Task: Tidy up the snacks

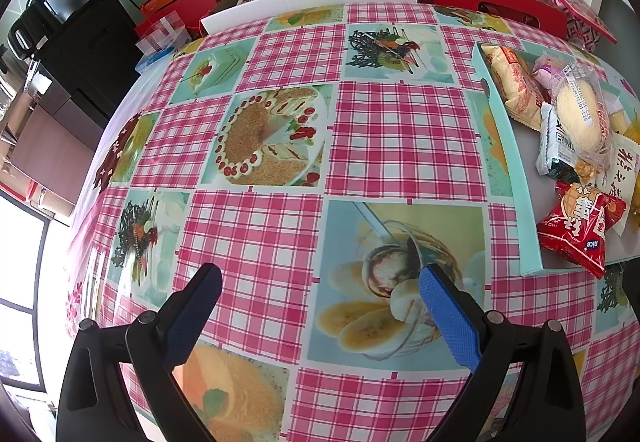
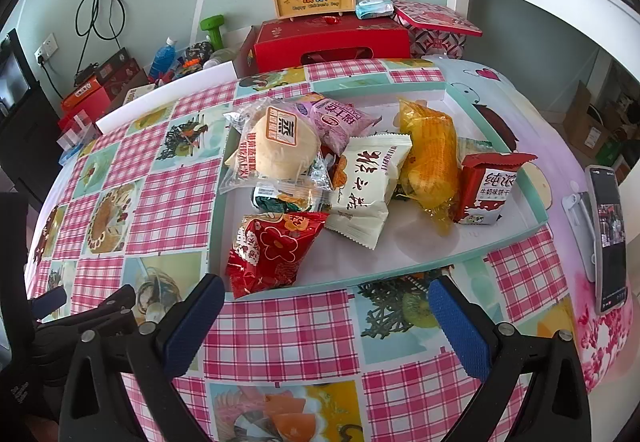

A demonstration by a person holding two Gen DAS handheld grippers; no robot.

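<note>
My left gripper [image 1: 320, 292] hangs over the checked tablecloth [image 1: 280, 234], its blue pads [image 1: 448, 318] spread wide apart with nothing between them. Below it is a printed picture of bananas and ice cream. The tray [image 1: 516, 177] lies off to my right, well apart from this gripper, and the snacks sit piled inside it.

My right gripper [image 2: 326, 306] also has its jaws wide apart and holds nothing. It points at the near edge of the tray [image 2: 500, 238], which lies just ahead of the fingertips. From this view I see the snacks clearly. A red packet [image 2: 272, 254] with a flower print lies at the near left corner, its end hanging over the rim. Behind it a clear-wrapped bun [image 2: 276, 149] rests on top of other packets, touching a pink packet [image 2: 340, 121]. A white packet [image 2: 368, 185] lies in the middle, tilted against a yellow packet [image 2: 432, 157]. A red box-shaped biscuit pack [image 2: 488, 185] stands near the right wall.

A phone [image 2: 608, 234] on a stand sits on the table to the right of the tray. Red boxes [image 2: 332, 41] line the far edge.
</note>
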